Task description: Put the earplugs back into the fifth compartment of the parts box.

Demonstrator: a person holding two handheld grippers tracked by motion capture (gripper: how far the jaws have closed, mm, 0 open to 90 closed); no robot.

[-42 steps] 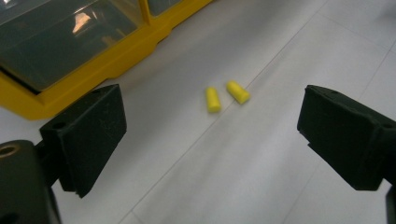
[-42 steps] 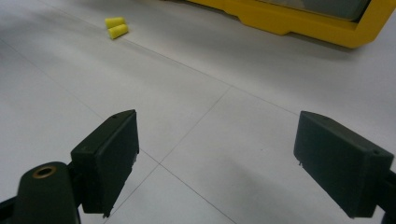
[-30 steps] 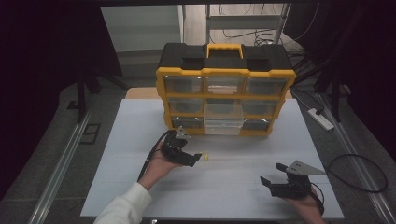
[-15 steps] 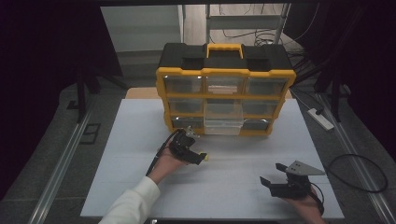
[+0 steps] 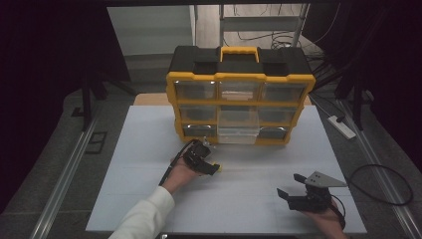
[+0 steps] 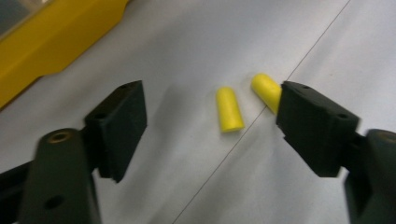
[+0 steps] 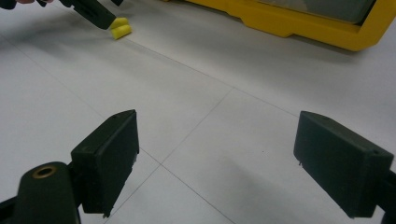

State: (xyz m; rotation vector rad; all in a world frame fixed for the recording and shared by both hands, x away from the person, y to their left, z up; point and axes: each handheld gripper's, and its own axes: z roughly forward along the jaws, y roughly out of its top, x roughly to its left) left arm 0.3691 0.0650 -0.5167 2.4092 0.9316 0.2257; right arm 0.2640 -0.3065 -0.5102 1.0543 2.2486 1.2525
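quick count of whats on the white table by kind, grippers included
small yellow foam cylinders: 2, and
yellow and black plastic drawer organiser case: 1
black two-jaw grippers: 2, left gripper and right gripper
total: 5

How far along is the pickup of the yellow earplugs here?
Done: one clear drawer of the yellow organizer is pulled out. In hand: the left tool is down over two yellow earplugs on the white table, its jaws have just been closing, but neither plug is gripped yet. Left: grasping the plugs and moving them. The right tool sits open, idle.
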